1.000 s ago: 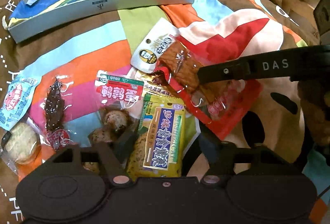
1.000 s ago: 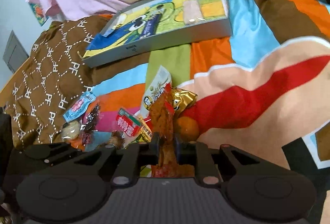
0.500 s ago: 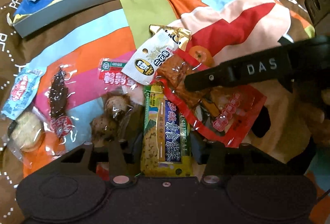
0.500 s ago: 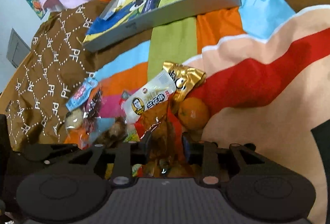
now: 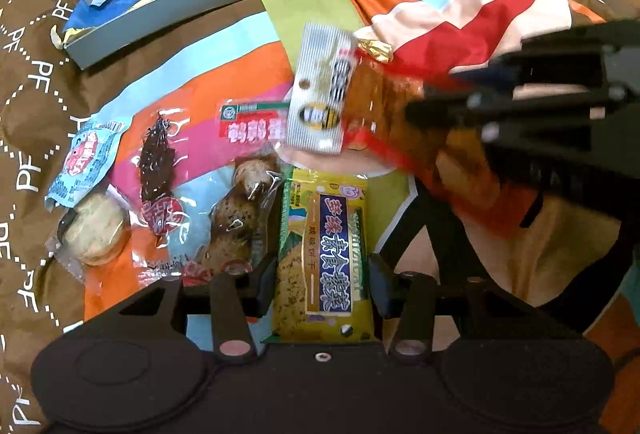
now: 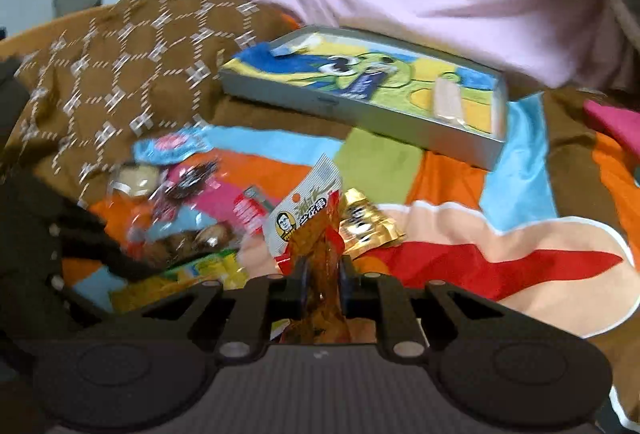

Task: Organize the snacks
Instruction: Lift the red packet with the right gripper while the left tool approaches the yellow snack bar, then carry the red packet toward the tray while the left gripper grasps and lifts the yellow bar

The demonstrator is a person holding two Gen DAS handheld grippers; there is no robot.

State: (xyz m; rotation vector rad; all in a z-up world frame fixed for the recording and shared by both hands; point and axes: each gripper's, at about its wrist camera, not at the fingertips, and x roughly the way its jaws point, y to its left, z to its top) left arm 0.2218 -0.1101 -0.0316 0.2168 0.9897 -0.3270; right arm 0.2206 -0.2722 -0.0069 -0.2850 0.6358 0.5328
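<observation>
Between the left gripper (image 5: 322, 284) fingers sits a yellow biscuit pack (image 5: 323, 258) — seemingly ungripped; right gripper (image 6: 323, 280) pinches red-edged packet (image 6: 320, 266).

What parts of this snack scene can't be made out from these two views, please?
- Red snack pack, left wrist view: motion-blurred, print unreadable.
- Same pack's lower end, right wrist view: hidden behind the right hand-held gripper.
- Yellow cracker pack: bottom cut off by the left hand-held gripper.
</observation>
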